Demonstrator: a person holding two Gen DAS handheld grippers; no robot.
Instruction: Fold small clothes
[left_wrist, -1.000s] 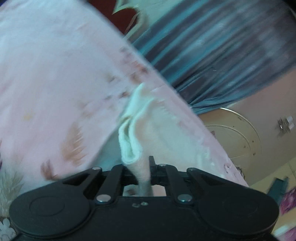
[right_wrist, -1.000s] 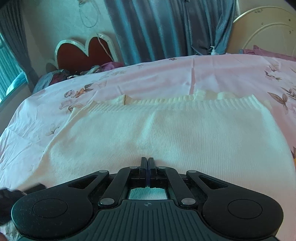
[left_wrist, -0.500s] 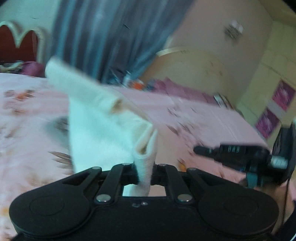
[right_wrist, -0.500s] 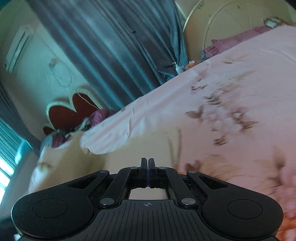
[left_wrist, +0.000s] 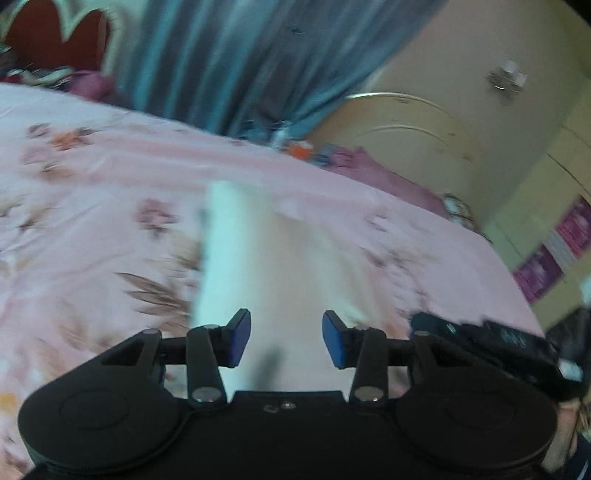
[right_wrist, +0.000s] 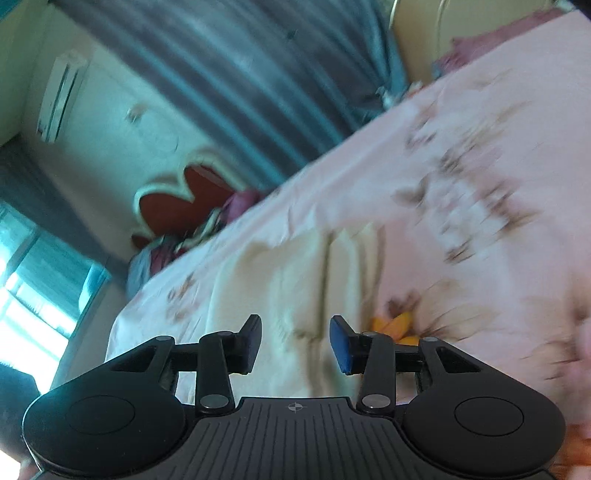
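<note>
A cream knitted garment (left_wrist: 266, 258) lies on the pink floral bedsheet (left_wrist: 92, 221), blurred by motion. My left gripper (left_wrist: 286, 339) is open and empty just above its near end. In the right wrist view the same garment (right_wrist: 295, 280) lies rumpled on the sheet (right_wrist: 480, 166). My right gripper (right_wrist: 293, 345) is open and empty over its near edge. The right gripper's black body (left_wrist: 491, 343) shows at the right of the left wrist view.
Blue-grey curtains (left_wrist: 240, 55) hang behind the bed. A red heart-shaped headboard (right_wrist: 177, 199) with piled clothes stands at the far end. A cream arched bed end (left_wrist: 406, 129) is at the right. A window (right_wrist: 22, 295) is on the left.
Both grippers were shut, the left one on the cream garment held up in the air. Now both are open and the garment lies on the bed. Both views have swung.
</note>
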